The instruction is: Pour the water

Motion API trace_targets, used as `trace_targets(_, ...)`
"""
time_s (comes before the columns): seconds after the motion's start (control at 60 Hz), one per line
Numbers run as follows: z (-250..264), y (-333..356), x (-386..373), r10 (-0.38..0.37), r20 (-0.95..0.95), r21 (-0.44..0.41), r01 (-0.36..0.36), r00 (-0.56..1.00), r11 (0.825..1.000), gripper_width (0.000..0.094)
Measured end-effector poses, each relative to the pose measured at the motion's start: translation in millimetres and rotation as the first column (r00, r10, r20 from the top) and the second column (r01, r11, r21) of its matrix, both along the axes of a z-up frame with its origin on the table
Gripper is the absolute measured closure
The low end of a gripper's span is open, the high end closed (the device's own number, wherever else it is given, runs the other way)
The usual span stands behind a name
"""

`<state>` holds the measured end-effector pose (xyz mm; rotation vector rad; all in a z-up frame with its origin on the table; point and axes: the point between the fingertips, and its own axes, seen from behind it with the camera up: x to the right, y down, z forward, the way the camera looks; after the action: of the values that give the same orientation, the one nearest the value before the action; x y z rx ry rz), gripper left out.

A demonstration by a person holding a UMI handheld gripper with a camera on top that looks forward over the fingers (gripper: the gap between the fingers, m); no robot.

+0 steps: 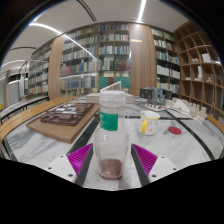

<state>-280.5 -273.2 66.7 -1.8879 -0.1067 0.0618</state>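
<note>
A clear plastic bottle point(110, 140) with a green label and a white cap stands upright between my fingers, its base close to the camera. A little pinkish-brown tint shows at its bottom. My gripper point(112, 155) is shut on the bottle, with the magenta pads point(82, 158) pressed against both of its sides. A yellow cup point(149, 122) stands on the pale marble table point(190, 145) just beyond the bottle, to the right.
A wooden tray point(62, 120) with small dark items lies beyond the fingers to the left. A small red lid point(174, 130) lies right of the cup. Grey objects point(155, 98) sit further back. Bookshelves point(95, 55) line the far wall.
</note>
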Motion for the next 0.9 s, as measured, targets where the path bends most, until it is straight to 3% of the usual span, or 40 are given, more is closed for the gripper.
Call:
trace_targets(0.1,-3,17,-1,-0.011,0.019,0.038,0.01,1.0,0.999,0.0393)
trace_targets(0.25,0,21,1,-0.02,-0.007,0.064,0.02,1.0,0.998,0.0495)
trace_targets(0.45,28,20,-12,0.055,-0.069,0.103,-0.048,0.996,0.994,0.0523)
trace_targets(0.6,96,35,-44,0.151,-0.333,0.141,-0.11,0.931,0.984,0.0523)
trace_targets(0.75,186,69,-59,0.289,-0.692,0.22,-0.188,0.662,0.957,0.0526)
trace_targets(0.833,226,90,-53,0.312,-0.853,0.239,-0.217,0.418,0.946,0.0526)
trace_targets(0.9,245,109,-47,0.283,-0.945,0.237,-0.25,0.165,0.939,0.0526)
